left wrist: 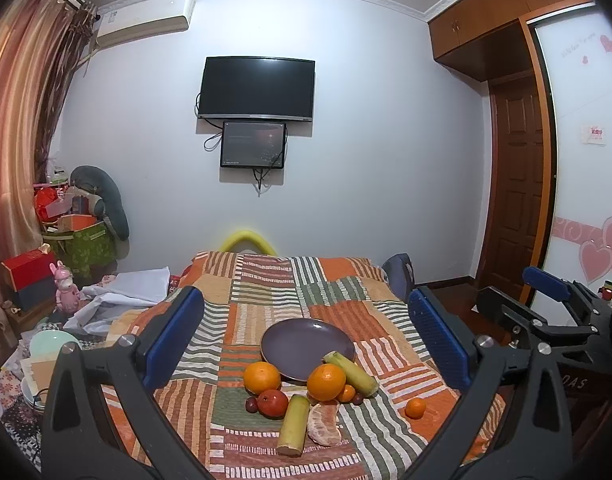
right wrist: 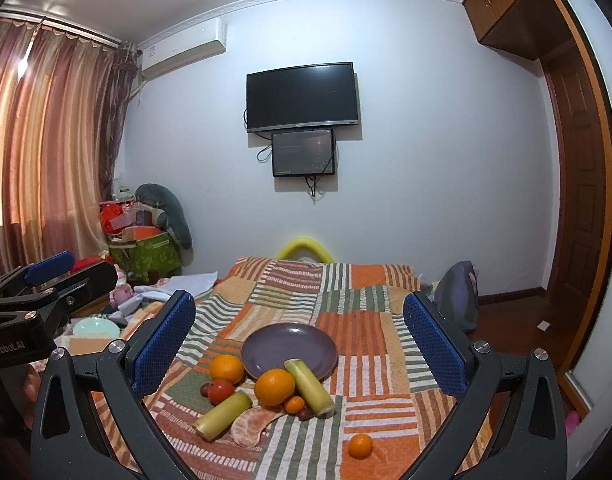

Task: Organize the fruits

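An empty purple plate [left wrist: 302, 346] [right wrist: 284, 344] lies on a striped patchwork cloth [left wrist: 337, 304] [right wrist: 357, 328]. In front of it lie two oranges [left wrist: 262, 377] [left wrist: 326, 382], a red apple [left wrist: 272, 403], two green sugarcane pieces [left wrist: 294, 424] [left wrist: 351, 373], a peeled citrus segment [left wrist: 325, 424], dark red dates [left wrist: 251, 404], and small tangerines [left wrist: 415, 407] [left wrist: 347, 393]. My left gripper [left wrist: 306, 336] is open and empty above the fruits. My right gripper [right wrist: 300, 340] is open and empty, beside the left one; it shows in the left wrist view [left wrist: 553, 292].
Clutter lies left of the cloth: a pale green plate [left wrist: 52, 342], white cloth [left wrist: 118, 296], a pink toy [left wrist: 66, 286], boxes [left wrist: 30, 276]. A dark bag [right wrist: 459, 296] stands at the right. The wall holds a TV [left wrist: 258, 90].
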Available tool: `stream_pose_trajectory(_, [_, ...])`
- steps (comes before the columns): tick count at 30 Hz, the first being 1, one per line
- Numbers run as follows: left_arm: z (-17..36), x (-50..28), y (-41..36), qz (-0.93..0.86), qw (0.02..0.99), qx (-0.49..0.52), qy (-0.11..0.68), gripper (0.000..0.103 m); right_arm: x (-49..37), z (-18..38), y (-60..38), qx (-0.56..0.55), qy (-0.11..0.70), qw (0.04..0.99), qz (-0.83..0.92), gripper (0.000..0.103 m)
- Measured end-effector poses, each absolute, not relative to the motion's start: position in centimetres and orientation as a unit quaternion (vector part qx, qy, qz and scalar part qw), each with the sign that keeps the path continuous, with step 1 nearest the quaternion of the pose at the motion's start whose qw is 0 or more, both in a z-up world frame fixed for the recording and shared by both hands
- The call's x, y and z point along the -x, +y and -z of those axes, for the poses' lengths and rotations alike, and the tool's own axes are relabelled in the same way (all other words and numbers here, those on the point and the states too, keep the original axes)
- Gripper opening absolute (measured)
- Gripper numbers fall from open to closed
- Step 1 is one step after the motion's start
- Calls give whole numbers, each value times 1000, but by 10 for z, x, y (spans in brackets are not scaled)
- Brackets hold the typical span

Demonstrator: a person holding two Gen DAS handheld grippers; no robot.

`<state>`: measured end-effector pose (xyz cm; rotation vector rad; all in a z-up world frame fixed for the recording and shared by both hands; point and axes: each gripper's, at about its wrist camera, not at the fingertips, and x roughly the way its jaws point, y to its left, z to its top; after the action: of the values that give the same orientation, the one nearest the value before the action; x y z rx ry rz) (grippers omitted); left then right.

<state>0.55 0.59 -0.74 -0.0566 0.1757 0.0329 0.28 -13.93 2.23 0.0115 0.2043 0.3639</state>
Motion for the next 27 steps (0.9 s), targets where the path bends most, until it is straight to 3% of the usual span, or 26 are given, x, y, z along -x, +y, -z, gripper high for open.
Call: stream_pose_trajectory(27, [7, -4, 4, -20, 996, 22, 87, 103, -3, -19, -137, -8, 103, 978, -180, 103])
